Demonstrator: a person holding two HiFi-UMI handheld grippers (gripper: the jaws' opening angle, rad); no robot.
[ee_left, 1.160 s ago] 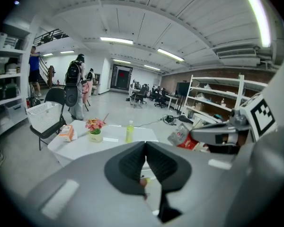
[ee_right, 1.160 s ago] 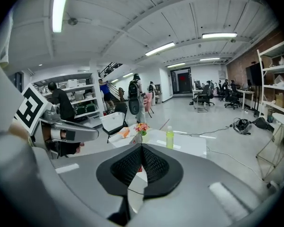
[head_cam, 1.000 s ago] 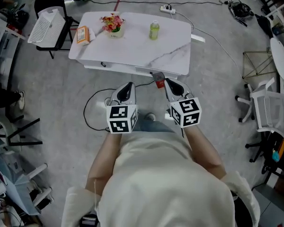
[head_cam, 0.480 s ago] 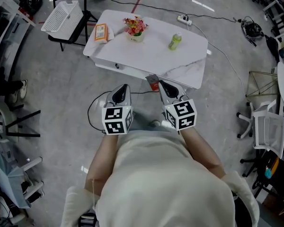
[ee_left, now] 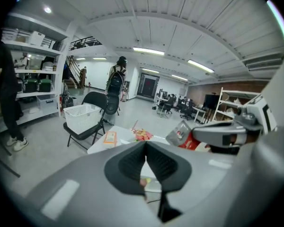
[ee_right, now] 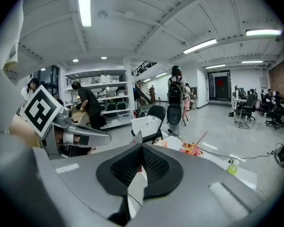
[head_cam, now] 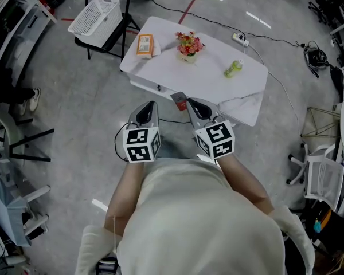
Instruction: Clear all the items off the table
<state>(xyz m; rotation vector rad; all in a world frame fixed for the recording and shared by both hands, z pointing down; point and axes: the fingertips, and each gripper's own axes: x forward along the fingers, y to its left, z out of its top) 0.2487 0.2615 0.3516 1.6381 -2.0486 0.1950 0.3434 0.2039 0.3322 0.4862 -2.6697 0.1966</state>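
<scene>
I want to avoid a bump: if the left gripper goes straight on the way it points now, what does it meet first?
The left gripper would probably meet the near edge of the table first; depth is unclear.

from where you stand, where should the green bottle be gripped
Grip the green bottle around its round body, below the cap, coming in level from the near table edge: it stands upright with bare surface around it. Use the left gripper, shut and empty; the right gripper pinches a small red packet.
</scene>
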